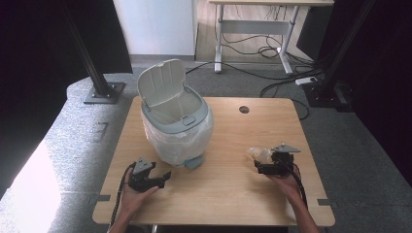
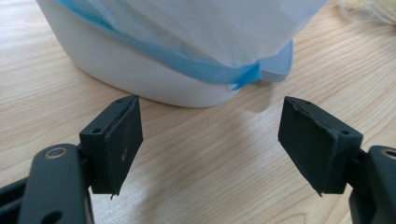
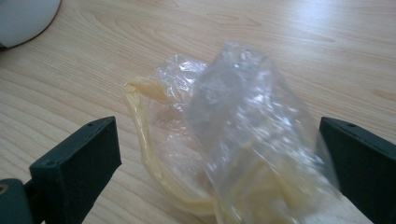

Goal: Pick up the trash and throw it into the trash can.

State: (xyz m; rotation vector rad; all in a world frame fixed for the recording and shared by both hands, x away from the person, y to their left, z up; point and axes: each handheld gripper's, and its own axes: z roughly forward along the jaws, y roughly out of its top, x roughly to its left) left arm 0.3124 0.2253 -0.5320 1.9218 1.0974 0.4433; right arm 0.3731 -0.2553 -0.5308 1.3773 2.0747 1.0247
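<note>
A white pedal bin (image 1: pixel 176 119) with a white liner stands on the wooden table (image 1: pixel 228 194), left of centre, its lid (image 1: pixel 163 82) raised. My left gripper (image 1: pixel 163 178) lies low near the front left, open, nothing between its jaws. In the left gripper view that gripper (image 2: pixel 210 135) faces the bin's base (image 2: pixel 140 74) and grey-blue pedal (image 2: pixel 278 63) a short way off. A crumpled clear plastic bag (image 1: pixel 258 154) with a yellowish strip lies at the right. My right gripper (image 1: pixel 261 167) stands open just behind it. In the right gripper view the bag (image 3: pixel 243 121) sits between that gripper's (image 3: pixel 219 154) wide-apart jaws.
A round cable hole (image 1: pixel 244 109) marks the table's far side. Beyond the table stand a black post on a base plate (image 1: pixel 99 87), a desk frame (image 1: pixel 252 24) and loose cables (image 1: pixel 272 53) on the floor. The bin's edge (image 3: pixel 23 16) shows in the right gripper view.
</note>
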